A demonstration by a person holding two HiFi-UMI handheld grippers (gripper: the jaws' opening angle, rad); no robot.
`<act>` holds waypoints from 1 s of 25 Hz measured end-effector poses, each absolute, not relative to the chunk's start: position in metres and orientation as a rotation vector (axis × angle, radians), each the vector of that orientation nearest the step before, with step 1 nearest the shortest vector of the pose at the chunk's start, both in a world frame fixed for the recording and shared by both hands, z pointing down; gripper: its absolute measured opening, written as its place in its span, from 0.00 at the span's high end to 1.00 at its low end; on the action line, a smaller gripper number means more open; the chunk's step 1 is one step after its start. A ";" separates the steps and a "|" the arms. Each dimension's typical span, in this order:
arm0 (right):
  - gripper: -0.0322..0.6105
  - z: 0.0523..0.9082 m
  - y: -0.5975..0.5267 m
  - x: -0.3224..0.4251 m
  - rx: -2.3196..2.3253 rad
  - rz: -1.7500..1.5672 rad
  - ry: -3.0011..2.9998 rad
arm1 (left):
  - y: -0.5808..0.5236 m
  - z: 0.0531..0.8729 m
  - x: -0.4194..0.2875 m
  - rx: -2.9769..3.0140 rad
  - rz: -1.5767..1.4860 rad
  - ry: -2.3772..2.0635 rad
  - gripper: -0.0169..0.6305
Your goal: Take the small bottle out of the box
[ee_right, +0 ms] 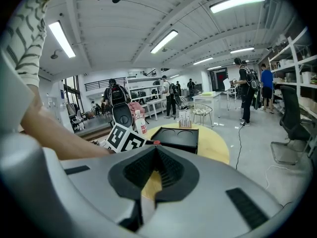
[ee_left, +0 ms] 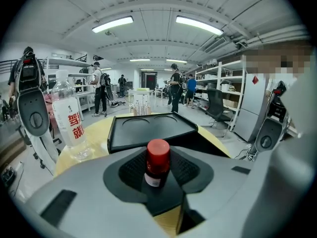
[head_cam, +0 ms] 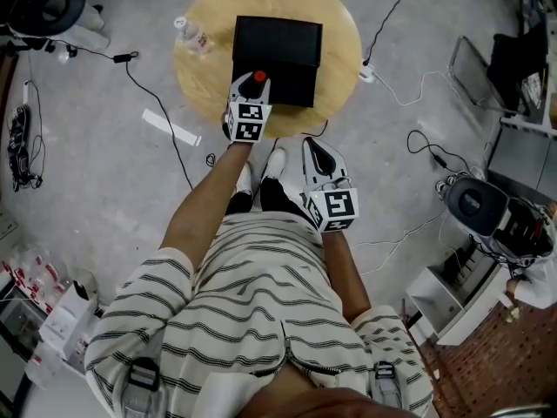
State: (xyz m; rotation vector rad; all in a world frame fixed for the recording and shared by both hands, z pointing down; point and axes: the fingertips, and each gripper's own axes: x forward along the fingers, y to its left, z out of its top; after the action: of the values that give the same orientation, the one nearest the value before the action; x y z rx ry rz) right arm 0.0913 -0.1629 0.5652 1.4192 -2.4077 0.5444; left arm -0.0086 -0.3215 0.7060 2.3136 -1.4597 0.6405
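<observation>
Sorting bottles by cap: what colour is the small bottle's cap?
Red cap, clearest in left gripper view.

A round wooden bench (head_cam: 341, 66) stood on a grey floor (head_cam: 104, 181) strewn with cables (head_cam: 165, 120). A black box (head_cam: 278, 52) sat at the bench's middle, reaching toward its near edge. The left hand-held gripper (head_cam: 256, 83) lay over the near edge, its tips at the box's near side, with the red-capped small bottle (head_cam: 259, 77) between them. A clear water bottle (head_cam: 193, 35) lay near the left edge. The right hand-held gripper (head_cam: 316, 148) hung off the bench, beyond its near edge, above the person's white shoes (head_cam: 275, 164). Striped clothing (head_cam: 261, 303) filled the foreground.
</observation>
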 end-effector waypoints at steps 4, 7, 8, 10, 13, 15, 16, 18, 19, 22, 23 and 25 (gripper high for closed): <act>0.92 0.562 -0.162 0.092 1.428 0.531 -2.406 | -0.321 0.704 -0.010 2.302 0.628 -1.472 0.74; 0.92 0.562 -0.162 0.093 1.429 0.530 -2.401 | -0.321 0.703 -0.014 2.263 0.605 -1.467 0.74; 0.92 0.562 -0.162 0.093 1.430 0.530 -2.399 | -0.320 0.704 -0.016 2.253 0.601 -1.463 0.74; 0.92 0.563 -0.162 0.094 1.433 0.530 -2.397 | -0.320 0.702 -0.019 2.253 0.595 -1.467 0.74; 0.92 0.563 -0.161 0.091 1.429 0.530 -2.400 | -0.322 0.692 -0.023 2.263 0.572 -1.480 0.74; 0.92 0.563 -0.160 0.090 1.428 0.536 -2.403 | -0.323 0.689 -0.024 2.267 0.566 -1.478 0.75; 0.92 0.563 -0.160 0.089 1.430 0.538 -2.403 | -0.323 0.688 -0.024 2.271 0.569 -1.476 0.75; 0.92 0.563 -0.160 0.088 1.440 0.532 -2.403 | -0.321 0.685 -0.025 2.285 0.575 -1.476 0.75; 0.92 0.562 -0.160 0.088 1.443 0.527 -2.403 | -0.319 0.682 -0.025 2.293 0.576 -1.476 0.75; 0.92 0.560 -0.160 0.088 1.452 0.520 -2.406 | -0.314 0.674 -0.024 2.323 0.578 -1.466 0.75; 0.92 0.559 -0.160 0.088 1.455 0.519 -2.409 | -0.312 0.671 -0.022 2.333 0.579 -1.462 0.75; 0.92 0.557 -0.160 0.087 1.461 0.515 -2.415 | -0.308 0.666 -0.020 2.351 0.583 -1.456 0.75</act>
State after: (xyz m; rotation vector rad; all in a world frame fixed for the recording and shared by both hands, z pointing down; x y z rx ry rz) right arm 0.0874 -0.1602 0.5566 1.4609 -2.4147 0.5147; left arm -0.0199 -0.3076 0.6665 2.3509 -1.4559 0.5829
